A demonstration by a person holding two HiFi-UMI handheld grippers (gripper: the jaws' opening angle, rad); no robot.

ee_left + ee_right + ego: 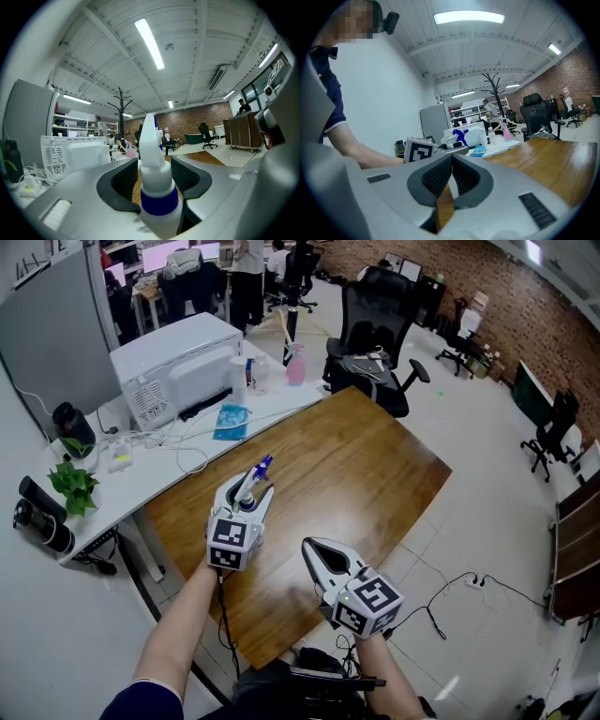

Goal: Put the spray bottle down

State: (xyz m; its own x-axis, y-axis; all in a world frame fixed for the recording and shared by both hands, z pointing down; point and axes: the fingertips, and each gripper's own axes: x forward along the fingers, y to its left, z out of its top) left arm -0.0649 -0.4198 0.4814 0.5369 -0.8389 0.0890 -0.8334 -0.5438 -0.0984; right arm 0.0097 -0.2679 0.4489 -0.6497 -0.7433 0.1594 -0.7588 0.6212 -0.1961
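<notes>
Listener: What is around your claws, and what stands in the way?

Me: Both are over a brown wooden table (375, 474). Past its far edge runs a white desk (187, 448) with a white printer (178, 367), a blue packet (231, 420), a pink bottle (296, 367) and a potted plant (75, 486) at its near end. A black office chair (375, 324) sits at the table's far corner.

Listener: And the containers?

Me: A white spray bottle (155, 185) with a blue collar stands upright between the spread jaws of my left claw (250, 493). Wood shows through a gap beside its neck. Whether its base rests on the table I cannot tell. Its wall is opaque, so its contents are hidden. My right claw (315, 547), just beside, has its pads pressed together.
</notes>
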